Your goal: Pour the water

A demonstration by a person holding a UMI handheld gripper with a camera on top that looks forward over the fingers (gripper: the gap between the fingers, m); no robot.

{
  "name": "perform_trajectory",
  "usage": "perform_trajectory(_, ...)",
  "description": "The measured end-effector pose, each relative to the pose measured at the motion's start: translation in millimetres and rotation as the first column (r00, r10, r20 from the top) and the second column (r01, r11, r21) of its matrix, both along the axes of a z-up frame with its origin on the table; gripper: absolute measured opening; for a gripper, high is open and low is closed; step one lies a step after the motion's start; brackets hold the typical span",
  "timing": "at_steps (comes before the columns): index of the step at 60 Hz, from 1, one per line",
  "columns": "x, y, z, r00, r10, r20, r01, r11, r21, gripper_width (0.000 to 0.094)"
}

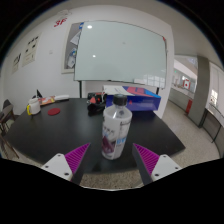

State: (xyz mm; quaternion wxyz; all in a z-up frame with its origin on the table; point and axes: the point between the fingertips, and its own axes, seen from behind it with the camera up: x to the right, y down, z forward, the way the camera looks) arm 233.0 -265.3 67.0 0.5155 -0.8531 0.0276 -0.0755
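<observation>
Between the tool's open fingers — a bottle.

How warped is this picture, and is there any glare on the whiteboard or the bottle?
Gripper view: strong fisheye bending, so the whiteboard edges and the dark table rim curve. A small bright glare spot sits near the whiteboard's top. The water bottle, between the open tool fingers, looks fairly sharp with soft highlights; far objects look softer.
</observation>
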Motion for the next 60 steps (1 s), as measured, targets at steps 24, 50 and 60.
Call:
perform_trajectory(24, 13, 87, -10, 0.994, 0.103, -0.044, -0.097, 0.987, 0.132, 0.0540)
perform_trajectory(50, 12, 83, -1, 0.998, 0.057, -0.032, -0.051, 0.985, 0.167, 0.0403)
perform_trajectory(60, 25, 98, 49, 0.994, -0.011, 0.105, -0.009, 0.981, 0.192, 0.0403)
